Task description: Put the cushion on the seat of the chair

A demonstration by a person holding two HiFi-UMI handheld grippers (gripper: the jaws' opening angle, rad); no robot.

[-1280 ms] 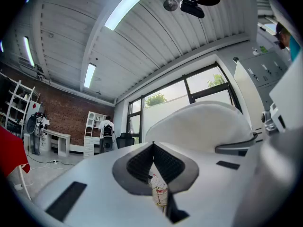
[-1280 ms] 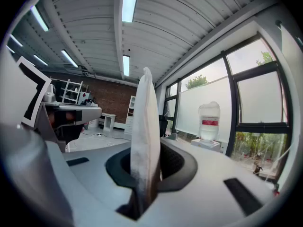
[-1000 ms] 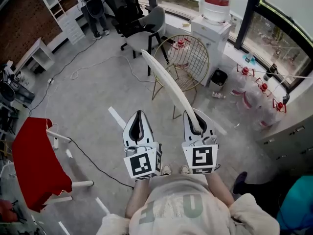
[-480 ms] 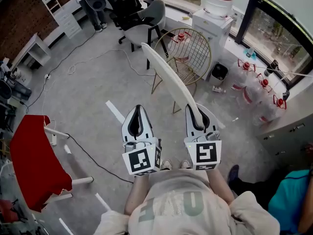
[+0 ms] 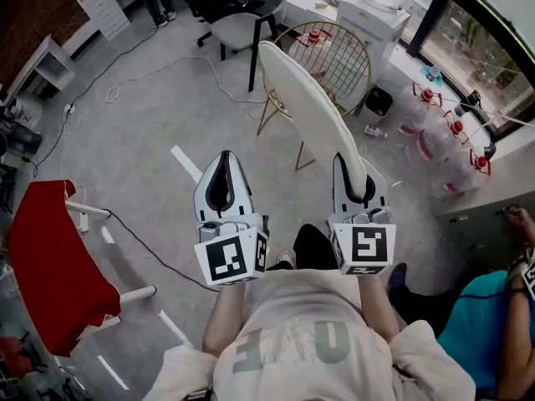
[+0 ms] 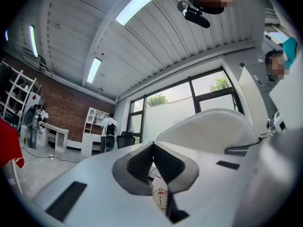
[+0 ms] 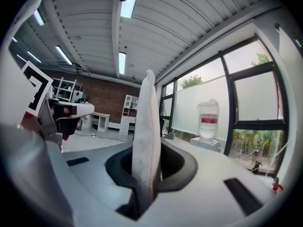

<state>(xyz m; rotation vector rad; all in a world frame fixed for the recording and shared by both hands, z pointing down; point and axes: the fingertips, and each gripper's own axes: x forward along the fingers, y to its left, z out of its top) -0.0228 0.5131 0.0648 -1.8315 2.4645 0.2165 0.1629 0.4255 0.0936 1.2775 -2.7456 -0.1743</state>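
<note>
**Cushion clamped in the right gripper, near the chair**

Head view: pinching the near edge of the white cushion [image 5: 313, 111] in the right gripper [image 5: 355, 192], holding it on edge and stretching out toward the gold wire chair [image 5: 338, 57]; carrying the left gripper [image 5: 222, 174] alongside, clear of the cushion.

Left gripper view: keeping the left gripper [image 6: 152, 148] jaws pressed together on nothing.

Right gripper view: squeezing the right gripper [image 7: 147, 174] jaws on the cushion [image 7: 147, 122], standing upright between them.

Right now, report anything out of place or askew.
The cushion stands on edge, pinched at one end by the right tongs, jutting toward the wire chair rather than lying on its seat. A loose cable trails across the floor.
</note>
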